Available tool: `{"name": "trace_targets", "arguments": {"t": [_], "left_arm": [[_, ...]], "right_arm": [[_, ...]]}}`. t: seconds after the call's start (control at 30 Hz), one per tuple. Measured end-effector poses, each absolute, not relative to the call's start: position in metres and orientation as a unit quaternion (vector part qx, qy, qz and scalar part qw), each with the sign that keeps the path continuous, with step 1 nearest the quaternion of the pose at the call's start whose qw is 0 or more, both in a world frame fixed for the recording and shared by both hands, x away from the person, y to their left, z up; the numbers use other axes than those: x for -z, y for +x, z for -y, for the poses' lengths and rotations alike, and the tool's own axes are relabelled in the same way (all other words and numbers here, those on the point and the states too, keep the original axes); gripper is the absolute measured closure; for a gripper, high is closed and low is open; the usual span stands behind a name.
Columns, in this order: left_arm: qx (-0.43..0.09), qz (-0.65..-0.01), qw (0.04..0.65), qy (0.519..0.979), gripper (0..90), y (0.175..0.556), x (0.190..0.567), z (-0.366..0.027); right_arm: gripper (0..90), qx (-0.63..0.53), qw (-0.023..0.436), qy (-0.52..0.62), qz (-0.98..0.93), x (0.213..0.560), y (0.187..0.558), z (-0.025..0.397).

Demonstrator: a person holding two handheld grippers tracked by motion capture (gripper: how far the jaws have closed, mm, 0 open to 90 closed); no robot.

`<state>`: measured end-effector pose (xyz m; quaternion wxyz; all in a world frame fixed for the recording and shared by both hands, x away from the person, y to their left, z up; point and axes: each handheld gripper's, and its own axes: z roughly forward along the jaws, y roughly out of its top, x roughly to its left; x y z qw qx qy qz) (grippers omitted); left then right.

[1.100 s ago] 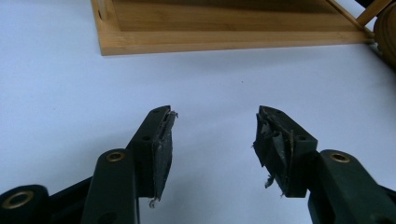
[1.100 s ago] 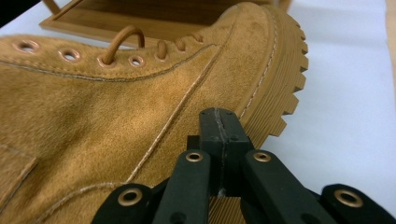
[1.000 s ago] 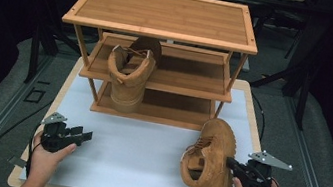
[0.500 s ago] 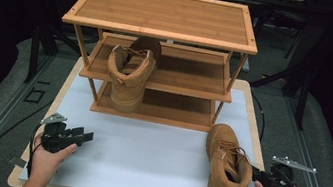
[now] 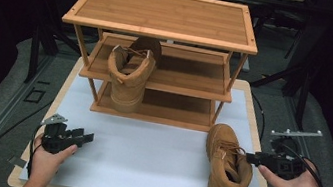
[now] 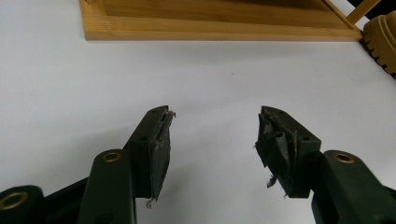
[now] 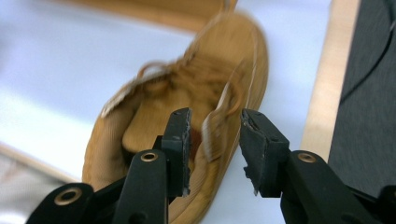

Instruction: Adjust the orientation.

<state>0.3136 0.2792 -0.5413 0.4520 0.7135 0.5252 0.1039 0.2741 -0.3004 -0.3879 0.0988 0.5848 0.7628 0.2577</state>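
Tan suede lace-up boot standing on the white table, right front

Right gripper, jaws parted, sits beside the boot's collar, holding nothing; left gripper hovers open over bare table

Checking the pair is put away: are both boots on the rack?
No, one boot sits on the rack, while the other boot stands on the table.

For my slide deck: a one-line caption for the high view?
Right gripper open beside a tan boot; its mate sits on the bamboo rack.
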Motion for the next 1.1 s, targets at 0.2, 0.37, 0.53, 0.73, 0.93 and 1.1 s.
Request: {"name": "trace_targets", "arguments": {"t": [0.2, 0.37, 0.53, 0.73, 0.93, 1.1], "left_arm": [[-0.102, -0.526, 0.449, 0.715, 43.7, 0.314, 0.542, -0.280], [-0.102, -0.526, 0.447, 0.716, 43.7, 0.314, 0.543, -0.279], [-0.102, -0.525, 0.447, 0.717, 43.6, 0.314, 0.543, -0.279], [-0.104, -0.527, 0.449, 0.714, 43.6, 0.314, 0.542, -0.280], [-0.104, -0.528, 0.450, 0.713, 43.6, 0.313, 0.542, -0.281], [-0.104, -0.528, 0.451, 0.712, 43.7, 0.314, 0.542, -0.280]], "right_arm": [[63.5, -0.161, 0.044, 0.599, -0.783, 0.407, 0.292, 0.290], [65.1, -0.130, -0.013, 0.612, -0.780, 0.422, 0.302, 0.290], [68.8, -0.095, -0.018, 0.617, -0.781, 0.422, 0.308, 0.283], [75.4, -0.058, -0.010, 0.611, -0.789, 0.421, 0.311, 0.277], [78.5, -0.069, -0.011, 0.597, -0.799, 0.421, 0.310, 0.277], [79.4, -0.103, -0.031, 0.609, -0.786, 0.421, 0.309, 0.281]]}}
